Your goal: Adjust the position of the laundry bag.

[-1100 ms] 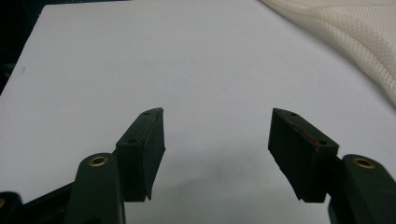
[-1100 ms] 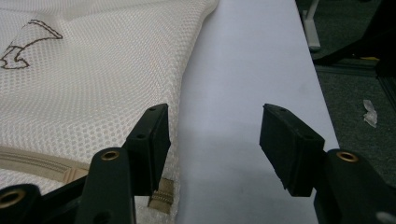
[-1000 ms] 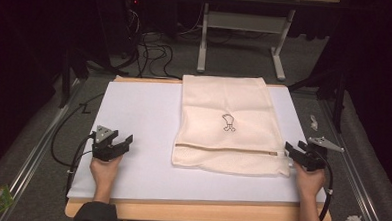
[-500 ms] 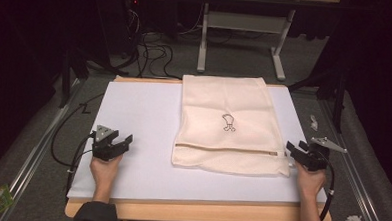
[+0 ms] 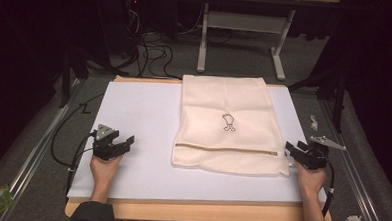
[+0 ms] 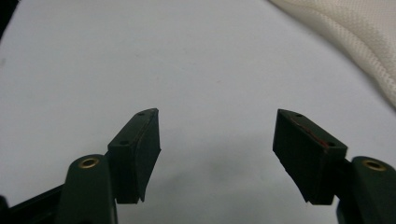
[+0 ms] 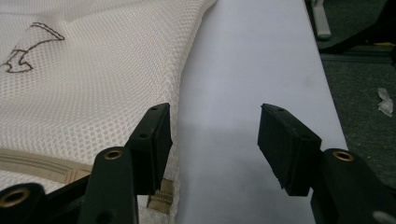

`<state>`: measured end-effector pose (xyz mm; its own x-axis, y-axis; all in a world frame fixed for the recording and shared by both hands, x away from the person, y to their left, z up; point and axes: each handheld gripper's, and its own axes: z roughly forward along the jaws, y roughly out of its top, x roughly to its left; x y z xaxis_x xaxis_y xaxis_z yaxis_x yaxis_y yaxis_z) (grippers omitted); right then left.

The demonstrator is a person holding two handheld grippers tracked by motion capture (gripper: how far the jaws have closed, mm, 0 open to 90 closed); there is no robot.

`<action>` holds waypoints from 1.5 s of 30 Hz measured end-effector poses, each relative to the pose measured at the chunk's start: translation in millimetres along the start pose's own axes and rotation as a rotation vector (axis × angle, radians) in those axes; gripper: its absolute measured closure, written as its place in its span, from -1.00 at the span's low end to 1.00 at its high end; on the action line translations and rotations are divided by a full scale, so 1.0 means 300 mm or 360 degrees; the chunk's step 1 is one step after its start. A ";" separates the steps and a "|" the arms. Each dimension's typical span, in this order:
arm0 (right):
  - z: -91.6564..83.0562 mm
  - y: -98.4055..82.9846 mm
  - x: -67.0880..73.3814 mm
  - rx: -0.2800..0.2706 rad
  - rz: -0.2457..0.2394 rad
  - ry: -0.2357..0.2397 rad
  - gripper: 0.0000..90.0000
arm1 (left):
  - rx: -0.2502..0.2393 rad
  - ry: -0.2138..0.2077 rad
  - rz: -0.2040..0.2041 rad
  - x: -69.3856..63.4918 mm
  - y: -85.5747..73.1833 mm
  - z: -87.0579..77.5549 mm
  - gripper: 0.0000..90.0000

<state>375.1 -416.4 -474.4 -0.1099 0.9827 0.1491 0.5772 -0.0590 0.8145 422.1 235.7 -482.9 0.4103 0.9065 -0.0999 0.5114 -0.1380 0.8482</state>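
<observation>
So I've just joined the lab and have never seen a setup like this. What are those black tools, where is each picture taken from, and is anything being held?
A person sits at the table with a hand-held two-jaw gripper in each hand; there is no robot arm. The high view looks down from above: the left gripper rests on the bare white board, and the right gripper sits at the near right corner of a cream mesh bag, which lies flat with a small drawing on it and a zip along its near end. The other two pictures come from cameras riding on each gripper, looking along its own black jaws. Both grippers are open with nothing between the jaws, so nothing is held; the left jaws have just been opening.
</observation>
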 end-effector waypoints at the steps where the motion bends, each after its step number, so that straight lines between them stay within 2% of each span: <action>1: -0.003 -0.001 -0.002 -0.0018 0.0004 0.0024 -0.02 | -0.0007 0.0002 0.0001 -0.002 0.000 -0.001 -0.29; 3: -0.012 -0.004 -0.003 -0.0050 0.0006 0.0038 -0.03 | 0.0007 -0.0023 -0.0017 -0.002 0.002 -0.001 -0.28; 5: -0.019 -0.001 0.001 -0.0046 0.0008 0.0047 -0.02 | 0.0029 -0.0046 -0.0041 -0.006 0.006 -0.001 -0.28; 9: -0.019 0.004 0.003 -0.0050 0.0007 0.0068 -0.05 | 0.0015 -0.0039 -0.0020 -0.024 0.011 -0.008 -0.30; 10: -0.017 0.011 0.009 -0.0021 0.0003 0.0088 -0.07 | 0.0005 -0.0045 -0.0013 -0.030 0.013 -0.008 -0.32; 12: -0.016 0.014 0.013 -0.0013 -0.0016 0.0091 -0.08 | 0.0017 -0.0055 0.0023 -0.043 0.021 -0.010 -0.32; 15: -0.025 0.016 0.027 0.0001 -0.0054 0.0095 -0.08 | 0.0085 -0.0137 0.0021 -0.064 0.042 -0.007 -0.20; 16: -0.025 0.016 0.027 0.0001 -0.0054 0.0095 -0.08 | 0.0085 -0.0137 0.0021 -0.064 0.042 -0.007 -0.19; 18: -0.037 0.016 0.036 0.0027 -0.0118 0.0078 -0.08 | 0.0086 -0.0145 0.0030 -0.079 0.052 -0.005 -0.19; 21: -0.052 0.022 0.036 0.0045 -0.0095 0.0079 -0.05 | 0.0100 -0.0190 0.0041 -0.110 0.069 0.002 -0.19; 23: -0.056 0.025 0.035 0.0062 -0.0076 0.0083 0.00 | 0.0110 -0.0195 0.0054 -0.118 0.074 0.003 -0.19; 24: -0.060 0.028 0.034 0.0073 -0.0054 0.0083 0.02 | 0.0126 -0.0187 0.0069 -0.139 0.083 0.011 -0.19; 25: -0.061 0.028 0.036 0.0075 -0.0068 0.0075 0.03 | 0.0126 -0.0187 0.0069 -0.139 0.083 0.011 -0.19; 27: -0.061 0.028 0.039 0.0078 -0.0077 0.0074 0.03 | 0.0140 -0.0170 0.0102 -0.164 0.090 0.022 -0.19; 28: -0.063 0.031 0.046 0.0079 -0.0099 0.0061 0.03 | 0.0149 -0.0176 0.0122 -0.189 0.097 0.034 -0.19; 31: -0.066 0.033 0.053 0.0075 -0.0114 0.0045 0.03 | 0.0146 -0.0186 0.0139 -0.217 0.106 0.045 -0.19; 35: -0.061 0.041 0.061 0.0090 -0.0147 0.0053 0.02 | 0.0139 -0.0318 0.0090 -0.259 0.124 0.072 -0.13; 38: -0.049 0.042 0.062 0.0116 -0.0143 0.0059 0.01 | 0.0162 -0.0316 0.0115 -0.275 0.130 0.081 -0.13; 41: -0.042 0.044 0.053 0.0126 -0.0072 0.0088 0.03 | 0.0197 -0.0341 0.0127 -0.303 0.143 0.098 -0.12; 44: -0.039 0.046 0.055 0.0134 -0.0074 0.0083 0.07 | 0.0200 -0.0363 0.0101 -0.309 0.145 0.106 -0.12; 45: -0.036 0.051 0.061 0.0142 -0.0115 0.0082 0.12 | 0.0203 -0.0355 0.0108 -0.313 0.147 0.110 -0.11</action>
<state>373.1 -401.4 -453.3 -0.1939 0.9734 0.1219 0.6359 0.0300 0.7712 431.0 131.2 -453.4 0.5960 0.7849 -0.1695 0.5623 -0.2573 0.7859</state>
